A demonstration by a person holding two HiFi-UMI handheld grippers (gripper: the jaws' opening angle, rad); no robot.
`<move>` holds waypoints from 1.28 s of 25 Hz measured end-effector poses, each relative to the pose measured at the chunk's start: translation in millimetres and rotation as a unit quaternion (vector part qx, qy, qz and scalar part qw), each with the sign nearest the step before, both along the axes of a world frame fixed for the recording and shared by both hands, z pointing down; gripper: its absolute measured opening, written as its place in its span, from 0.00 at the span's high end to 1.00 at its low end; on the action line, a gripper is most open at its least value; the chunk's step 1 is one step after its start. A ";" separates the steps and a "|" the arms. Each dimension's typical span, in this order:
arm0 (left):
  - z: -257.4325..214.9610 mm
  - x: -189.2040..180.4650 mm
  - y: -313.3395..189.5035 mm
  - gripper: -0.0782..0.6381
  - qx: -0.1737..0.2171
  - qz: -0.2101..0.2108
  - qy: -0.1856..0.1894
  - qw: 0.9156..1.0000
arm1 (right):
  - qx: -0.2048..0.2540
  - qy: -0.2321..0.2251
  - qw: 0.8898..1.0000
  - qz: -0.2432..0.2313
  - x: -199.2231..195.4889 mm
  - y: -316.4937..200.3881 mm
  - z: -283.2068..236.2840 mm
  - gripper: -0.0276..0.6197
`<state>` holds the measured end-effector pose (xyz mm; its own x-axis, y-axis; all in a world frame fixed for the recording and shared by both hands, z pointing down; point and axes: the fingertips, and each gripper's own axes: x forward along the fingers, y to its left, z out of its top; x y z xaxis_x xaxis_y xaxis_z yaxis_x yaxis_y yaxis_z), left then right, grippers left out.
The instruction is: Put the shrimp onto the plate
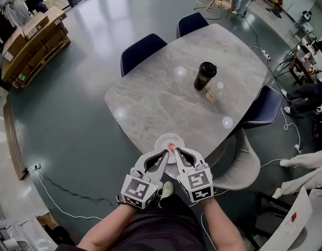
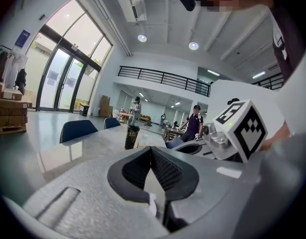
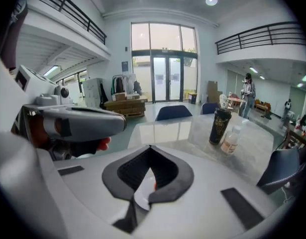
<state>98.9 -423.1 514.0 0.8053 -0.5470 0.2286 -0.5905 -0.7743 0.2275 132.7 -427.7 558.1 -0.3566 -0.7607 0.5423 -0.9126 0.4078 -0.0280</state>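
Note:
A small white plate (image 1: 161,138) sits at the near edge of the grey marble table (image 1: 161,88). An orange-red shrimp (image 1: 171,147) lies on it. My left gripper (image 1: 165,155) and right gripper (image 1: 177,151) point inward, and their tips meet just behind the shrimp, over the plate. In the left gripper view the left gripper (image 2: 152,148) has its jaws touching at the tip, with nothing between them. In the right gripper view the right gripper (image 3: 150,147) is likewise shut. A sliver of the shrimp (image 3: 154,185) and the plate (image 3: 142,197) show below through the gap.
A black cup (image 1: 204,76) and a small clear bottle (image 1: 214,91) stand at the table's far right. Navy chairs (image 1: 142,50) line the far side, and another chair (image 1: 264,107) is at the right. A grey chair (image 1: 245,163) stands close by my right. People stand in the background.

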 end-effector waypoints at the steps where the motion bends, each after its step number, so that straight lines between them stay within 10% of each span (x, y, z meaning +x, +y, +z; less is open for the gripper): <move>1: -7.8 1.4 2.8 0.88 0.000 0.000 0.001 1.000 | 0.016 -0.007 1.000 0.005 0.4 1.8 -12.6 0.95; 32: -166.4 25.2 64.6 0.88 0.086 -0.004 0.034 0.996 | 0.224 -0.081 0.971 0.013 7.4 57.1 -207.3 0.96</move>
<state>124.1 -358.5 347.6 0.8113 -0.5796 0.0766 -0.5844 -0.8008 0.1312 140.1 -370.6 350.8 -0.3875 -0.9172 0.0924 -0.9210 0.3894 0.0030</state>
